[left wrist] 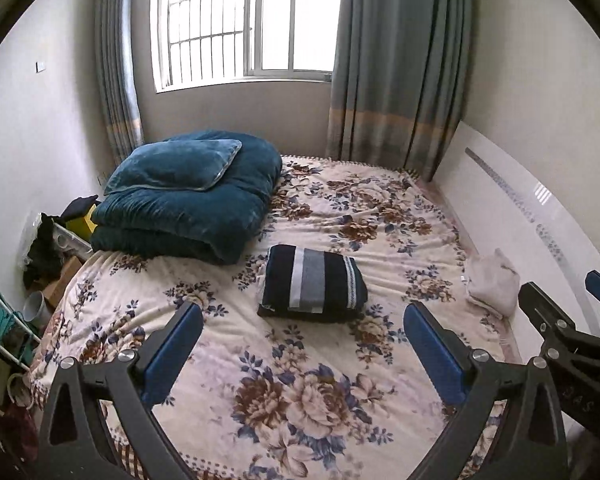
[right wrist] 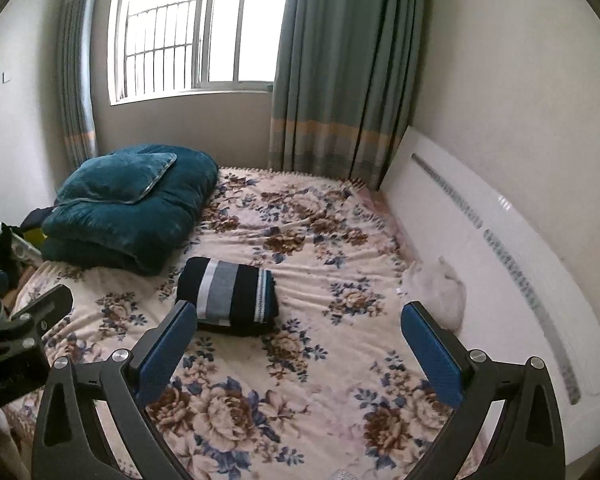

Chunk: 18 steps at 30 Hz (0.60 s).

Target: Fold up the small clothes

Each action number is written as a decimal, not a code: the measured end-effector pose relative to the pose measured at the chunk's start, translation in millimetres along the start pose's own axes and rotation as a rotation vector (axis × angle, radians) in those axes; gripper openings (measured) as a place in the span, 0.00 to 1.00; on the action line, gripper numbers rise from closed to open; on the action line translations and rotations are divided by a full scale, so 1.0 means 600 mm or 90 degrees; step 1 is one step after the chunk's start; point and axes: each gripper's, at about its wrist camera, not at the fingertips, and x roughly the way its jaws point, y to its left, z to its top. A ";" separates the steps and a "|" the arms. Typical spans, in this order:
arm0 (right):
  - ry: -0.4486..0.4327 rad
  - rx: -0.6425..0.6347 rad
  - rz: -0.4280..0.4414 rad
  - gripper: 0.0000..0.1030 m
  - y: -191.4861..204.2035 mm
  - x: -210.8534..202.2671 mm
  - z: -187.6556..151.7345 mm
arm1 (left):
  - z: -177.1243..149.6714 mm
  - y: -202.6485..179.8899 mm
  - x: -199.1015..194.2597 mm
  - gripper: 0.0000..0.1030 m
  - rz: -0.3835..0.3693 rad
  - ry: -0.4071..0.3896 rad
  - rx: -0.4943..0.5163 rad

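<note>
A folded dark garment with grey and white stripes [left wrist: 312, 283] [right wrist: 229, 294] lies in the middle of the floral bedspread [left wrist: 300, 380] [right wrist: 300, 360]. A crumpled pale garment [left wrist: 493, 283] [right wrist: 438, 292] sits at the bed's right edge, against the white headboard. My left gripper [left wrist: 303, 320] hovers open above the bed, short of the folded garment, holding nothing. My right gripper [right wrist: 299, 318] is open too and empty, with the folded garment just beyond its left finger [right wrist: 168, 344]. Each gripper shows at the edge of the other's view.
A folded teal quilt with a teal pillow on top [left wrist: 188, 196] [right wrist: 132, 204] fills the far left corner of the bed. A white headboard [left wrist: 520, 216] [right wrist: 480, 240] runs along the right. Clutter and boxes [left wrist: 48, 264] stand on the floor left of the bed.
</note>
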 end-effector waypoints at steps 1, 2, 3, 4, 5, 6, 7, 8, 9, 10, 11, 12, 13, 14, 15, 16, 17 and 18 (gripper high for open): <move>-0.003 0.000 -0.003 1.00 -0.002 -0.013 -0.002 | -0.004 -0.002 -0.007 1.00 -0.001 -0.004 0.000; -0.006 0.000 -0.002 1.00 -0.004 -0.022 -0.004 | -0.007 -0.003 -0.014 1.00 0.001 -0.007 0.001; -0.008 0.001 -0.001 1.00 -0.007 -0.033 -0.006 | -0.010 -0.004 -0.020 1.00 0.000 -0.009 0.000; -0.010 0.002 -0.002 1.00 -0.008 -0.041 -0.007 | -0.011 -0.004 -0.024 1.00 -0.004 -0.009 0.000; -0.013 0.000 -0.002 1.00 -0.010 -0.050 -0.009 | -0.012 -0.005 -0.026 1.00 -0.002 -0.008 0.000; -0.014 -0.001 -0.003 1.00 -0.011 -0.056 -0.009 | -0.014 -0.006 -0.028 1.00 -0.003 -0.008 0.000; -0.016 0.000 -0.002 1.00 -0.012 -0.056 -0.009 | -0.016 -0.007 -0.031 1.00 -0.004 -0.008 0.000; -0.016 0.001 0.001 1.00 -0.014 -0.061 -0.009 | -0.018 -0.008 -0.034 1.00 -0.001 -0.010 0.000; -0.016 0.002 0.003 1.00 -0.015 -0.065 -0.009 | -0.019 -0.008 -0.037 1.00 -0.003 -0.013 0.001; -0.018 0.003 0.002 1.00 -0.016 -0.067 -0.009 | -0.021 -0.008 -0.039 1.00 0.000 -0.013 0.001; -0.018 0.001 0.003 1.00 -0.016 -0.064 -0.008 | -0.022 -0.009 -0.040 1.00 0.003 -0.013 0.000; -0.016 0.001 0.004 1.00 -0.017 -0.065 -0.008 | -0.022 -0.008 -0.042 1.00 0.006 -0.015 -0.001; -0.016 0.004 0.005 1.00 -0.017 -0.065 -0.010 | -0.023 -0.007 -0.045 1.00 0.011 -0.018 -0.002; -0.016 0.004 0.004 1.00 -0.019 -0.069 -0.011 | -0.023 -0.005 -0.048 1.00 0.015 -0.020 -0.003; -0.015 0.003 0.003 1.00 -0.019 -0.072 -0.011 | -0.021 -0.005 -0.048 1.00 0.015 -0.022 -0.002; -0.017 0.005 0.001 1.00 -0.020 -0.073 -0.014 | -0.022 -0.004 -0.052 1.00 0.015 -0.027 -0.003; -0.020 0.006 -0.001 1.00 -0.023 -0.076 -0.014 | -0.022 -0.004 -0.056 1.00 0.016 -0.032 -0.002; -0.021 0.006 -0.002 1.00 -0.026 -0.080 -0.014 | -0.021 -0.003 -0.059 1.00 0.018 -0.035 -0.003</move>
